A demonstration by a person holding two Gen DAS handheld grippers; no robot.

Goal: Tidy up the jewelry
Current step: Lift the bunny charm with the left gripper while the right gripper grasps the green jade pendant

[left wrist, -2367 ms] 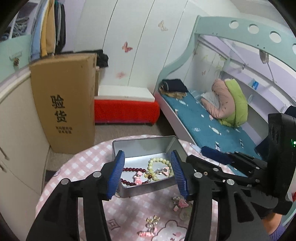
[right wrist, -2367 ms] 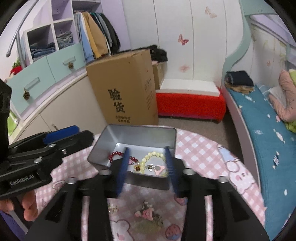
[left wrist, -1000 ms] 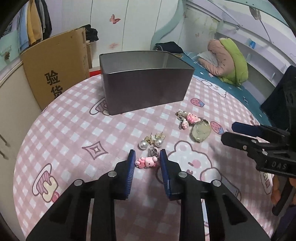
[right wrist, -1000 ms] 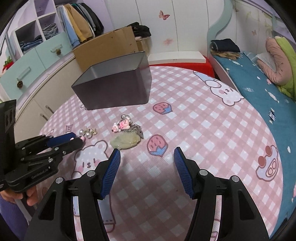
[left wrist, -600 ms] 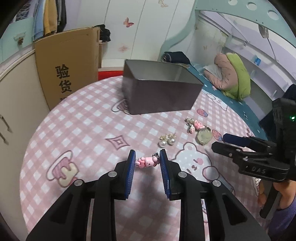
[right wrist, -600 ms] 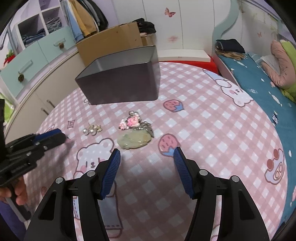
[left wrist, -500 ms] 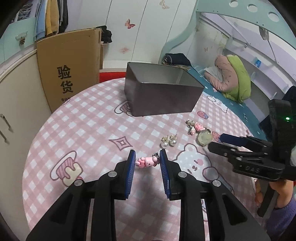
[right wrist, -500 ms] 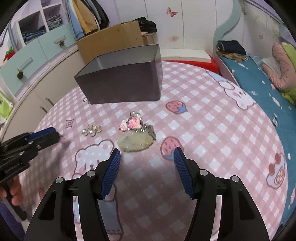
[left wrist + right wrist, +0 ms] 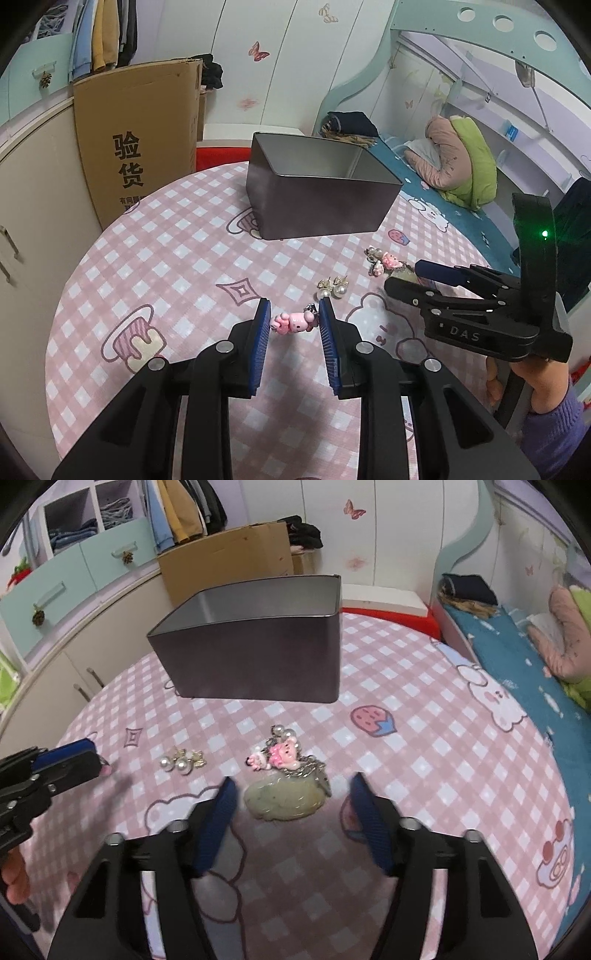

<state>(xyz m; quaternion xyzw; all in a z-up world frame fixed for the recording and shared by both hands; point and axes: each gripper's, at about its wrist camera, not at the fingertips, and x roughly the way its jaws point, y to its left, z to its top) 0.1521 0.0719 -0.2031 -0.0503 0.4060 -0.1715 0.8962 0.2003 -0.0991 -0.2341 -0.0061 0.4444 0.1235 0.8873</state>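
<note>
My left gripper [image 9: 293, 321] is shut on a small pink charm [image 9: 291, 320] and holds it a little above the pink checked tablecloth [image 9: 166, 266]. A pale green jade pendant [image 9: 286, 799] lies between the blue pads of my right gripper [image 9: 291, 794]. Its jaws are closing, and the pads stand clear of the stone on both sides. A pink charm cluster with pearls [image 9: 282, 755] touches the pendant's far edge. Two pearl earrings [image 9: 181, 762] lie to the left. Behind them stands the open grey metal tin [image 9: 258, 664], its inside hidden. In the right wrist view the left gripper [image 9: 88, 760] enters at the left.
A tall cardboard box [image 9: 136, 147] stands past the table's far left edge, beside cream cabinets [image 9: 74, 657]. A bed with a teal sheet [image 9: 517, 657] runs along the right. A hand in a purple sleeve [image 9: 535, 384] holds the right gripper [image 9: 417, 275].
The left gripper has lifted the pink charm off the cloth and rolled slightly. The right gripper has moved forward over the jade pendant, and its jaws have narrowed around it.
</note>
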